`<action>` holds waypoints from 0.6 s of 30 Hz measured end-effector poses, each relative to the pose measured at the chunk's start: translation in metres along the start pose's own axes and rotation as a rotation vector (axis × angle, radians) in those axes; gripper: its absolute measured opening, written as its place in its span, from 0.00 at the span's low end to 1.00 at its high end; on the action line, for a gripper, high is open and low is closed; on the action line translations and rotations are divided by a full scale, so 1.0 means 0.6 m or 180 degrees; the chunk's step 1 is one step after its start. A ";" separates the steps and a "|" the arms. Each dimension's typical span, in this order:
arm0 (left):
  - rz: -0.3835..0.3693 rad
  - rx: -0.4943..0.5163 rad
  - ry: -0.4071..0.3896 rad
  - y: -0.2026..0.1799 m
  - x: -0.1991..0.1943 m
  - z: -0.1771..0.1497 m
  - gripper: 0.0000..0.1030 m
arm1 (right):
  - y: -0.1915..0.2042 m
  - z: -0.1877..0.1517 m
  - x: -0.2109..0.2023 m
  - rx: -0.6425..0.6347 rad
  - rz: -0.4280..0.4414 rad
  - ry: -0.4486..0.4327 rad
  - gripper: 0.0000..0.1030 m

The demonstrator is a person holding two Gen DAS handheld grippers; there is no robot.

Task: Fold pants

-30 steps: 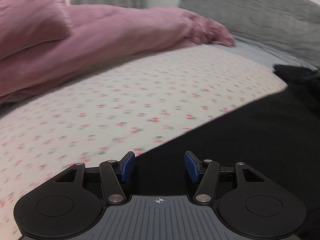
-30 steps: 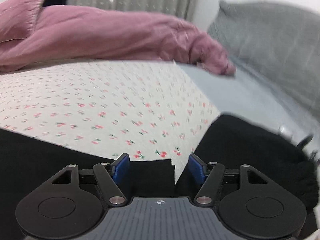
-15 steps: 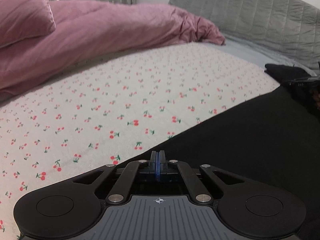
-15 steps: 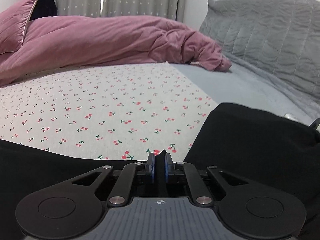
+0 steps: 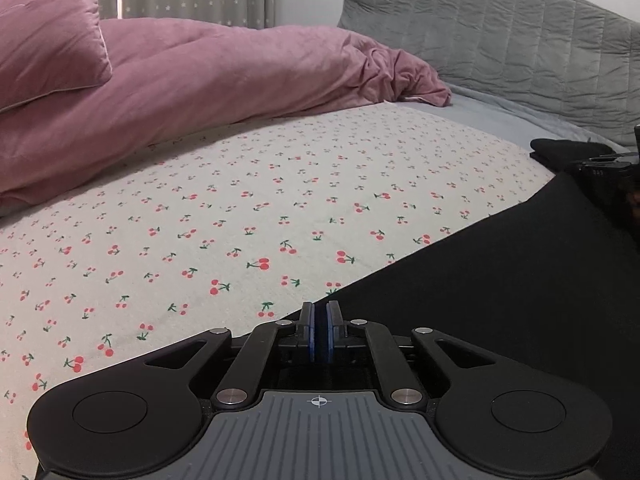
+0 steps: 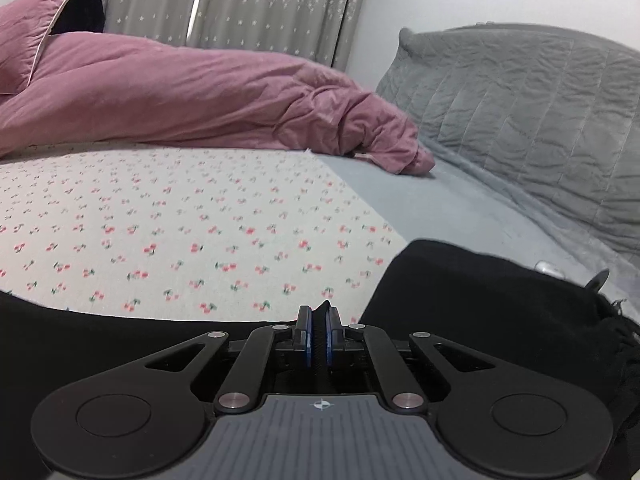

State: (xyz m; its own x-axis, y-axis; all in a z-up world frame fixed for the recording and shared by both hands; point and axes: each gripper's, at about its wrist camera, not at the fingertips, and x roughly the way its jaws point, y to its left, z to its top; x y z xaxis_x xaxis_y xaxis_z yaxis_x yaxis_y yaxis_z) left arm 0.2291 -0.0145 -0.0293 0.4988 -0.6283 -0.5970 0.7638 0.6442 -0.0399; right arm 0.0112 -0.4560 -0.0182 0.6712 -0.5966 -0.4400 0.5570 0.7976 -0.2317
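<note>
Two grippers clamp the black pants (image 5: 500,300) at their edge on the cherry-print bed sheet (image 5: 240,208): my left gripper (image 5: 319,336) pinches the hem, my right gripper (image 6: 317,334) bites a raised fold. Pants run off-frame below both; open sheet stretches ahead to the pink duvet (image 6: 180,96).

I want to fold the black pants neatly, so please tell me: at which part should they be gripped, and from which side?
Grip the black pants at their thin edge lying flat on the cherry-print sheet, coming in low from the near side. The left gripper and right gripper are each shut on that edge already; a fold of cloth shows between the right pads.
</note>
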 end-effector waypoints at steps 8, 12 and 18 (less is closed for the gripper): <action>0.0152 0.0001 -0.0106 0.002 -0.011 0.006 0.32 | 0.019 0.005 0.026 -0.0134 -0.0156 0.0116 0.03; 0.0340 -0.0094 -0.0099 0.003 -0.023 0.007 0.55 | 0.027 -0.015 0.058 -0.0394 -0.0497 0.0302 0.03; 0.0771 -0.0354 -0.0035 -0.008 -0.094 -0.006 0.70 | 0.007 0.016 -0.016 -0.0030 -0.0229 0.0165 0.43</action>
State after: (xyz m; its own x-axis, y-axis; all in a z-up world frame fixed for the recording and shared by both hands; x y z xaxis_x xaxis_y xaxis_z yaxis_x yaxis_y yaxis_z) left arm 0.1960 0.0192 0.0016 0.6664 -0.4543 -0.5912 0.5723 0.8199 0.0151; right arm 0.0119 -0.4475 -0.0066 0.6032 -0.6472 -0.4662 0.5980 0.7537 -0.2725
